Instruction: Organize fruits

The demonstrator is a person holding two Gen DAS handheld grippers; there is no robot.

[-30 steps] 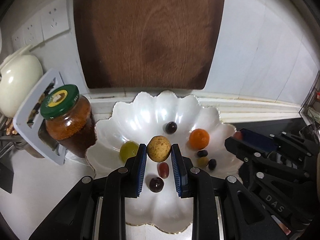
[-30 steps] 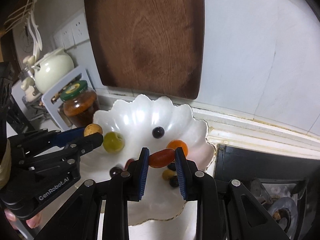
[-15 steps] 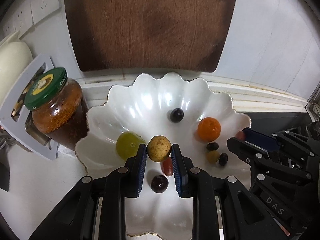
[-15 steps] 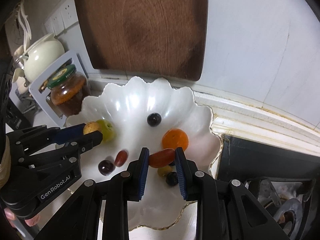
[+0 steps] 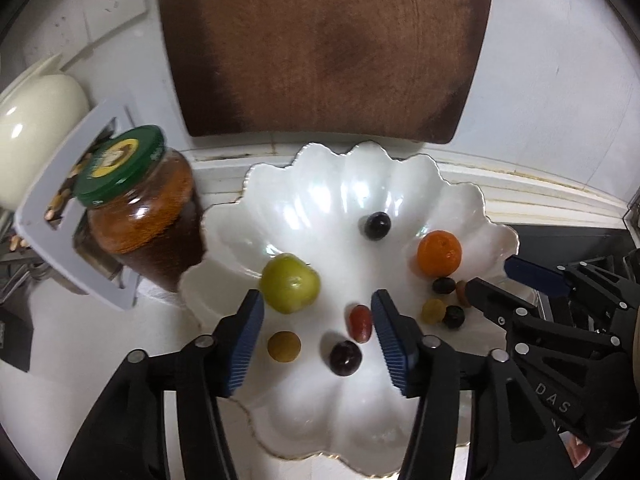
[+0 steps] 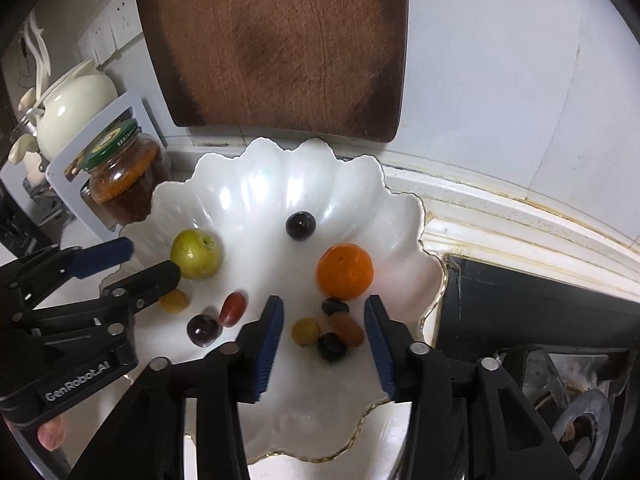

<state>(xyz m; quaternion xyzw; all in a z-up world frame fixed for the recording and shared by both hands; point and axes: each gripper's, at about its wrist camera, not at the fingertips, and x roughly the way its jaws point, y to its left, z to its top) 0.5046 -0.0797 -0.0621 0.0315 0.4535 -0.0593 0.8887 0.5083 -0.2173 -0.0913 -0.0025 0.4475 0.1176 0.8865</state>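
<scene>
We note both the left gripper [image 5: 318, 334] and right gripper [image 6: 324, 338] opening, pads clear of fruit. The small tan-yellow fruit [image 5: 284, 346] lies in the scalloped white bowl [image 5: 344, 184] below the green one [image 5: 290, 289]. The oblong orange-red fruit [image 6: 346, 329] rests among 2 dark grapes beneath the orange [image 6: 345, 271].

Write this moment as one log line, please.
left gripper: opening, nothing held | right gripper: opening, nothing held | yellow fruit, red tomato: in white bowl

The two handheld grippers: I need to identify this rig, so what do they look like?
Both are black plastic with silver screws and ribbed blue pads on their fingers. The left gripper carries white lettering reading GenRobot.AI; the right gripper shows DAS. No cables or sleeves are visible.
</scene>
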